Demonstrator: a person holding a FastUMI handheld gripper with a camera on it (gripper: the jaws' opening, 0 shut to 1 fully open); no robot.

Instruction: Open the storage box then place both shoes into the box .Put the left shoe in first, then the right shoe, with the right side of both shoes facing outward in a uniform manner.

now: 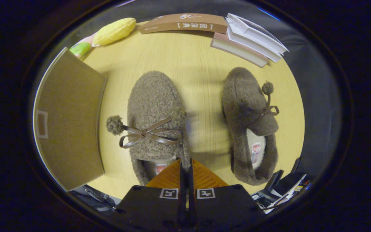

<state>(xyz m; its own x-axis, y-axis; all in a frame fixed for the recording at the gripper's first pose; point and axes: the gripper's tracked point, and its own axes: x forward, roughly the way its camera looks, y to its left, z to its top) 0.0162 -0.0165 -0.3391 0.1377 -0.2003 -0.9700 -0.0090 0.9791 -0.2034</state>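
Two fuzzy brown slippers lie toes-away on the yellow wooden table. The left-hand slipper has a ribbon bow and a pompom; its heel opening lies right at my fingers. My gripper is shut, its fingers pinching the right rim of that slipper's opening. The right-hand slipper lies apart, ahead and to the right of the fingers, tilted onto its side with its pale lining showing. The brown cardboard storage box stands left of the held slipper, a flat brown face toward me; I cannot tell if it is open.
Beyond the slippers, a brown book and a stack of books lie along the table's far edge. A yellow plush toy and a green one sit beyond the box. Dark clutter lies near the right slipper's heel.
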